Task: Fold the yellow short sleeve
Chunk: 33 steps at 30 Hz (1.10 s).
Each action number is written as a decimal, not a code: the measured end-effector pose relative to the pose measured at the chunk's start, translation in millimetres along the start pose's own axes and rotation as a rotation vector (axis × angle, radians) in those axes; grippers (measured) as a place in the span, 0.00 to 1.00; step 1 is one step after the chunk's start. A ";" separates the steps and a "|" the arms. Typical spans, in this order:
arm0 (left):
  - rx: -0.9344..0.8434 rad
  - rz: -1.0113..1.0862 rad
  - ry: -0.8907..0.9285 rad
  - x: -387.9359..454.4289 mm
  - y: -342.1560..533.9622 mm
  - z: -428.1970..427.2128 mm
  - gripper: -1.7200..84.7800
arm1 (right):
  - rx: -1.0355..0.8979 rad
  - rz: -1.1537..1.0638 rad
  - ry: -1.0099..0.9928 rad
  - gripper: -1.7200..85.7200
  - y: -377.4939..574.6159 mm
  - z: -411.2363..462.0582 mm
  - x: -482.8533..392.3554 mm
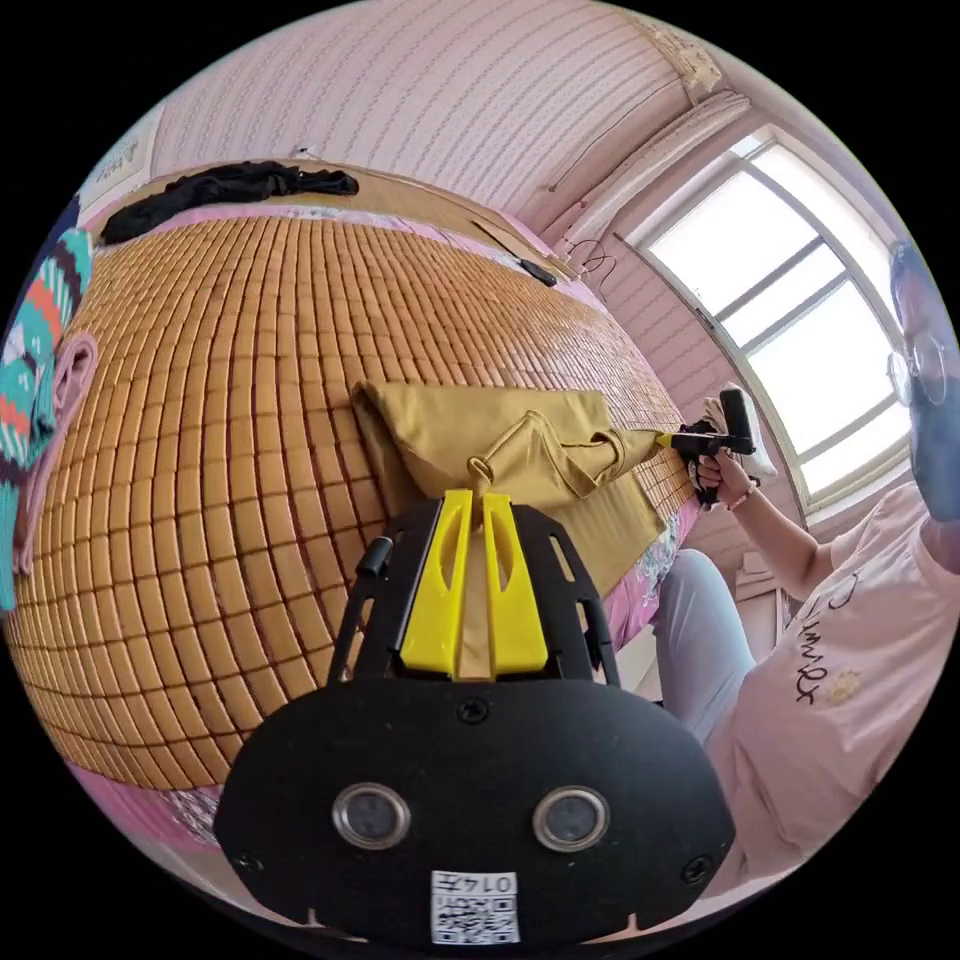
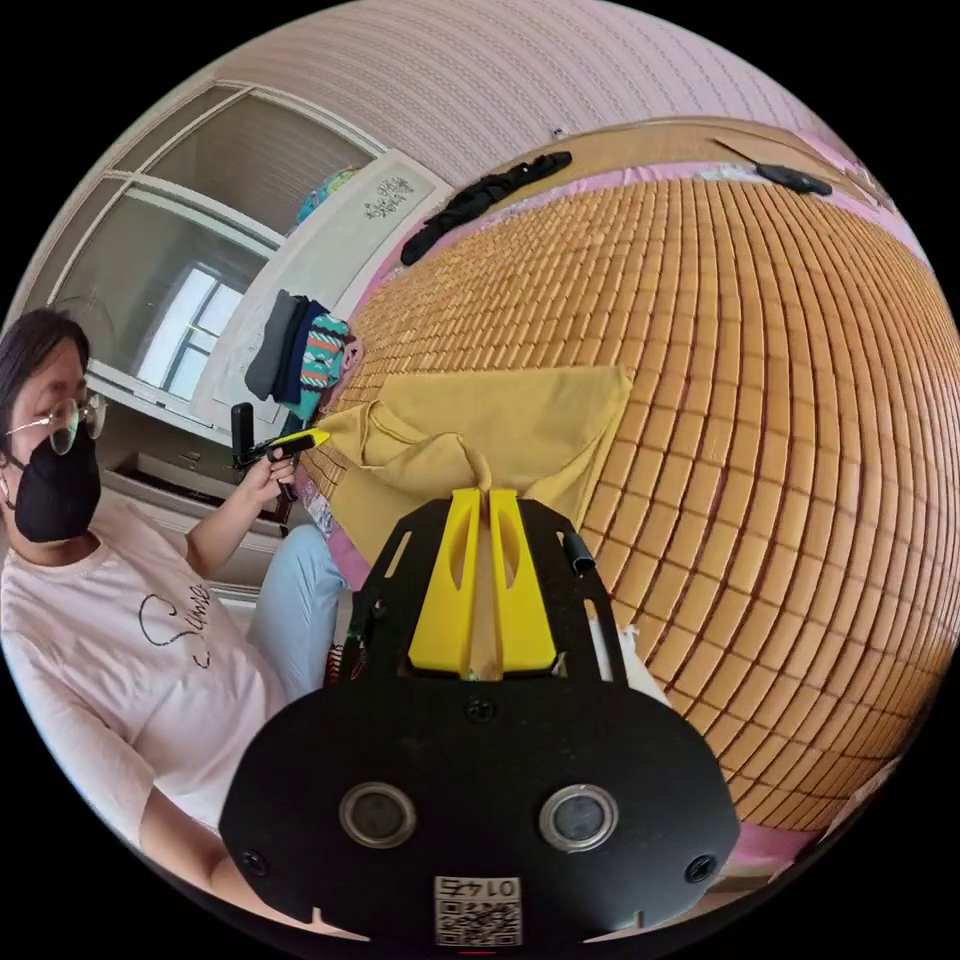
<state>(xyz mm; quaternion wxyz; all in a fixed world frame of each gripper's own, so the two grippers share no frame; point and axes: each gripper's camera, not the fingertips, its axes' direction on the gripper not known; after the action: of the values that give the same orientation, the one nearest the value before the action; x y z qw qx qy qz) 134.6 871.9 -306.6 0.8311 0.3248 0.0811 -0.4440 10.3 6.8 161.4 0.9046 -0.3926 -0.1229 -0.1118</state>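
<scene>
Both grippers, left [image 1: 482,497] & right [image 2: 487,492], are closed tight, pinching the shirt [image 1: 470,430]. Lift both evenly, keep the edge straight, then lay it flat on the mat [image 1: 220,400].

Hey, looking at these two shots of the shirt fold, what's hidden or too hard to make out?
- Yellow shirt, left gripper view: its near edge sits behind the left claw.
- Right gripper view: the right claw covers the shirt's near part.
- Bamboo mat, left gripper view: near edge cut off by the claw's black body.
- Dark cloth at the far edge: too small to identify.
</scene>
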 end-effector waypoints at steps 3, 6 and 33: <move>-0.046 -0.082 -0.023 -8.0 40.3 32.6 0.02 | -0.019 0.072 -0.003 0.03 25.5 32.9 22.1; 0.009 -0.130 0.003 -12.0 51.0 29.8 0.04 | 0.027 0.076 0.004 0.03 35.3 29.6 24.7; -0.051 0.257 -0.174 88.5 59.6 110.6 0.02 | 0.014 -0.148 0.007 0.02 46.7 112.3 -19.0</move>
<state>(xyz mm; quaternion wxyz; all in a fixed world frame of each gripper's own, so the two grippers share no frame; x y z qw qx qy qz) 217.1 767.1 -230.4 0.8929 0.2716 -0.0223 -0.3583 -8.8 122.9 197.9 0.8970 -0.3757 -0.1491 -0.1791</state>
